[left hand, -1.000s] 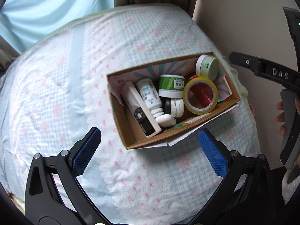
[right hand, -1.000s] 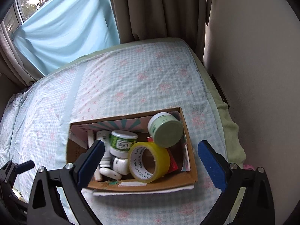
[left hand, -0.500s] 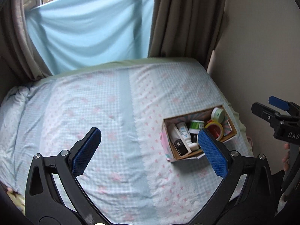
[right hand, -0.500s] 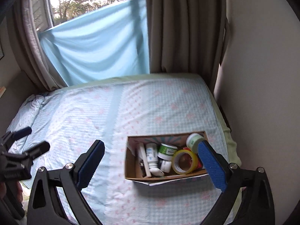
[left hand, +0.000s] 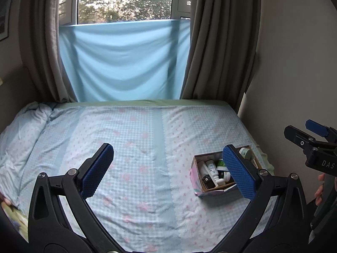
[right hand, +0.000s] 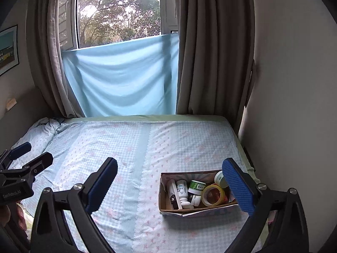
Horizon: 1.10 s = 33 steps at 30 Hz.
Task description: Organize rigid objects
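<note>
- Cardboard box sits on the bed, low and ahead of the right gripper, under its right-hand finger.
- Inside: yellow tape roll, white bottle, green-labelled jar; all look light, stiff and smooth, so best pinched across their sides.
- Both grippers gape wide, empty; left gripper hangs well back.

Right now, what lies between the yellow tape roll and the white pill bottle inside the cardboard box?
In the right wrist view, a green-labelled white jar stands between the yellow tape roll and the white pill bottle in the cardboard box.
</note>
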### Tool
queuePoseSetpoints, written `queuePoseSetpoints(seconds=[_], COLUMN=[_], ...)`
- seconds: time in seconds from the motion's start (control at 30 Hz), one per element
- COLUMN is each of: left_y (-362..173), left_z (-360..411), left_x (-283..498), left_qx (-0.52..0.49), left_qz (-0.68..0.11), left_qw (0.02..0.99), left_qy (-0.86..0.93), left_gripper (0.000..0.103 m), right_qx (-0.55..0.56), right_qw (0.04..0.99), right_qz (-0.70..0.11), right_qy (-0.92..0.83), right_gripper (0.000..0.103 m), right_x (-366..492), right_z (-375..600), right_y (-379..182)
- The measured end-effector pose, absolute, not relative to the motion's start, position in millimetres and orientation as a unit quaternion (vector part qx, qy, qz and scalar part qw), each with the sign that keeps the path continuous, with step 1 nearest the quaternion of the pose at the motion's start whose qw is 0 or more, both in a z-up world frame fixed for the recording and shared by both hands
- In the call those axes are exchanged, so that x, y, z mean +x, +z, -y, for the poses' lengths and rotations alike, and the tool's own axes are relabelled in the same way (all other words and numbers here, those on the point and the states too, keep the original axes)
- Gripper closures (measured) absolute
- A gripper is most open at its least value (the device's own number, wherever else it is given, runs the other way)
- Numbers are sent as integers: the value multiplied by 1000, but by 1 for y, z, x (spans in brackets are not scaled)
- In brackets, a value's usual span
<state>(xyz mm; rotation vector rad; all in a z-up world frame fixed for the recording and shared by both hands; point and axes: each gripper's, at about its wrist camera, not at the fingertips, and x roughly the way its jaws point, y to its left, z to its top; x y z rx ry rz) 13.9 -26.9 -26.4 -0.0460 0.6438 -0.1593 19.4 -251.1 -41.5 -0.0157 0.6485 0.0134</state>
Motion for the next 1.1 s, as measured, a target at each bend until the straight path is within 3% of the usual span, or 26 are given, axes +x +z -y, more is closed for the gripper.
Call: queuePoseSetpoints(seconds=[1.1], left_y=[-32], left_z=[26], left_x=[-5], left_qx=[-28], left_qz=[-304], left_qw=[951], left_qy=[-56], left_gripper=[0], right_qx=[1], right_qw=[945], right_qz=[-325], right_qy=[17], right_gripper=[4], right_x=[14], right_z=[243], right_y=[-51])
